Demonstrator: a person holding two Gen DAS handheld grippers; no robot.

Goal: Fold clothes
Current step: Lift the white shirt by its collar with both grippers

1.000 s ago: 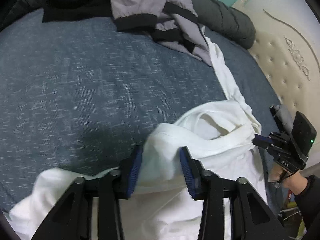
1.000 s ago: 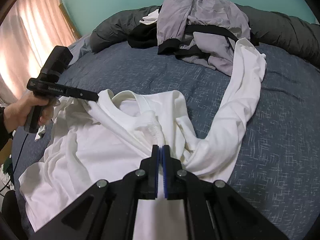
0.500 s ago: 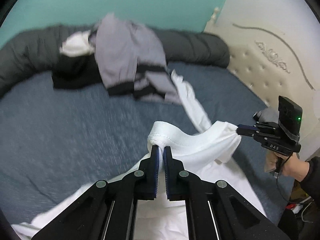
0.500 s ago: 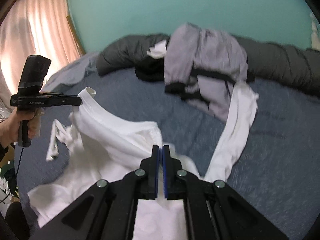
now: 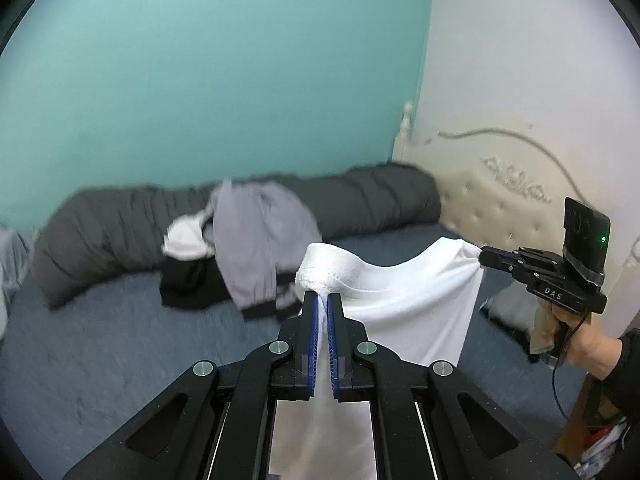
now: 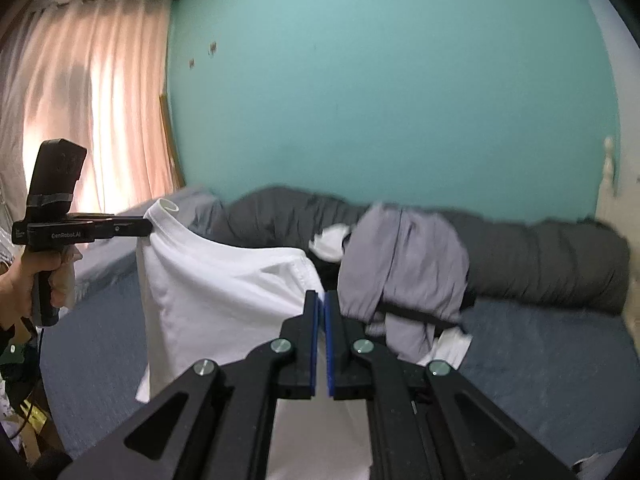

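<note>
A white T-shirt [image 5: 420, 300] hangs in the air above the bed, stretched between both grippers. My left gripper [image 5: 322, 296] is shut on a bunched hem-like edge of it, which sticks up above the blue pads. In the right wrist view, my right gripper [image 6: 320, 296] is shut on the other top corner of the white T-shirt [image 6: 208, 280]. The cloth sags in a curve between the two grips and drops below both. Each view shows the other gripper, held by a hand, pinching its corner: right gripper [image 5: 486, 258], left gripper [image 6: 146, 227].
A pile of grey and black clothes [image 5: 256, 240] lies at the back of the blue bedspread [image 5: 100, 340], against a rolled dark grey duvet [image 5: 372, 200]. A cream tufted headboard [image 5: 500, 208] stands on the right, a pink curtain [image 6: 88, 100] on the left, a teal wall behind.
My left gripper has shut on the shirt. Both grippers have risen and tilted up, lifting the shirt off the bed until it hangs spread between them.
</note>
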